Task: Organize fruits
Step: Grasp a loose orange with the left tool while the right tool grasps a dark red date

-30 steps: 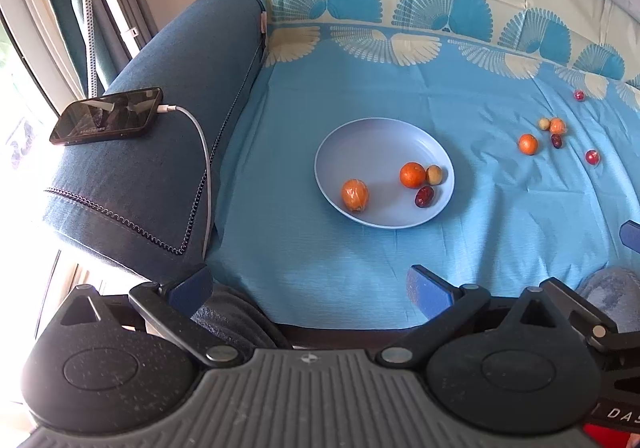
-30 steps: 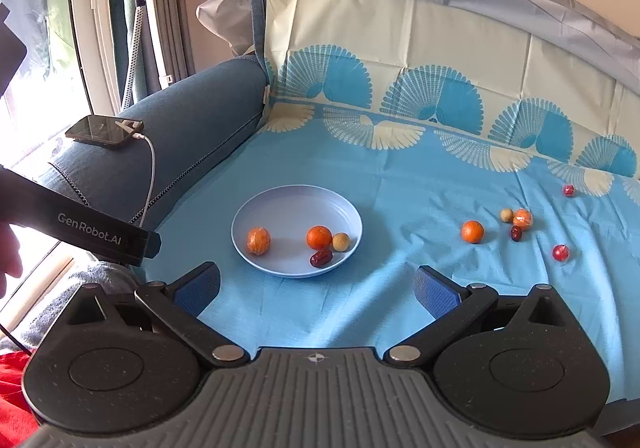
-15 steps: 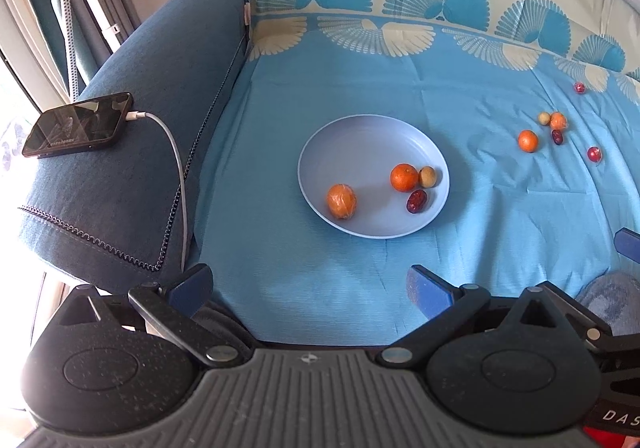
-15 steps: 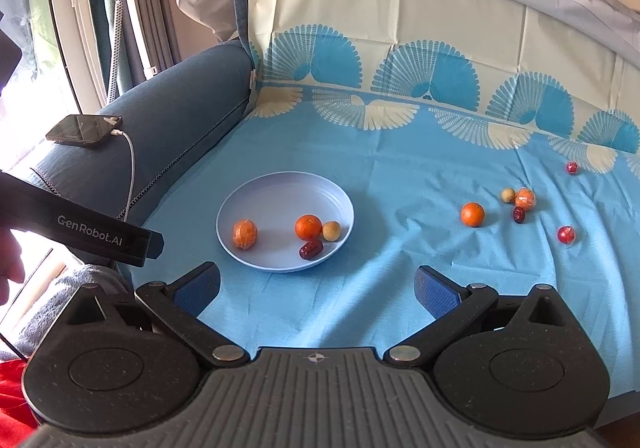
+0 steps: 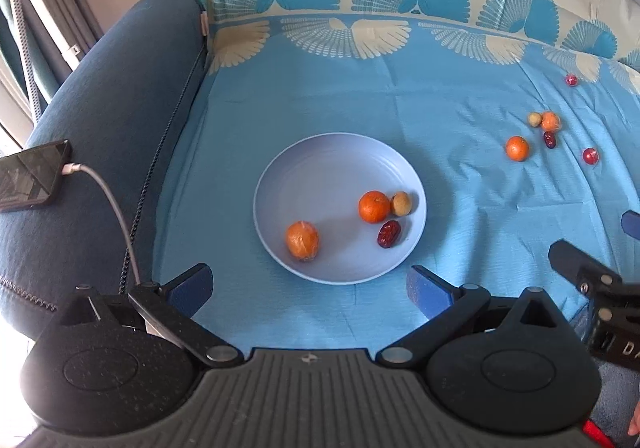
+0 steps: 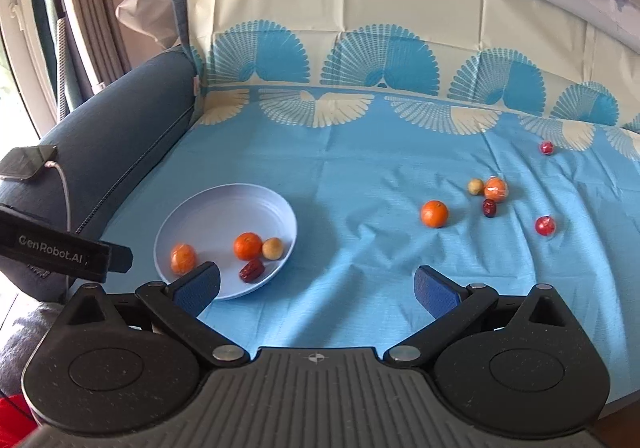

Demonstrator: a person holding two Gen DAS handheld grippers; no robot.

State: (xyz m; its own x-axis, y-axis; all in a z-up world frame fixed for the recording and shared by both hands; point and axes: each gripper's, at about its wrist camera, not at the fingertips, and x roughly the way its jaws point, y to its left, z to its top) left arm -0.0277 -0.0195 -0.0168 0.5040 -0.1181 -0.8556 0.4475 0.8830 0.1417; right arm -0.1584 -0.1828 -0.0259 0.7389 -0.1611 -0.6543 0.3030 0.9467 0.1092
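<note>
A pale blue plate (image 5: 320,167) (image 6: 224,207) lies on the blue cloth and holds a wrapped orange (image 5: 302,240), an orange (image 5: 374,206), a tan longan (image 5: 401,203) and a red date (image 5: 389,234). Loose on the cloth to the right are an orange (image 6: 434,213), a wrapped orange (image 6: 496,188), a longan (image 6: 475,186), a date (image 6: 489,207) and two red wrapped fruits (image 6: 545,225) (image 6: 546,147). My left gripper (image 5: 308,290) is open and empty just before the plate. My right gripper (image 6: 316,284) is open and empty, right of the plate.
A dark blue sofa arm (image 5: 120,119) rises at the left, with a phone (image 5: 32,179) on a charging cable (image 5: 108,199). The cloth-covered backrest (image 6: 400,47) stands behind. Curtains and a garment steamer (image 6: 60,7) are at far left.
Both grippers have moved forward over the cloth, toward the plate and the fruit. The right gripper has shifted right, so the plate now sits at its left. Both stay open.
</note>
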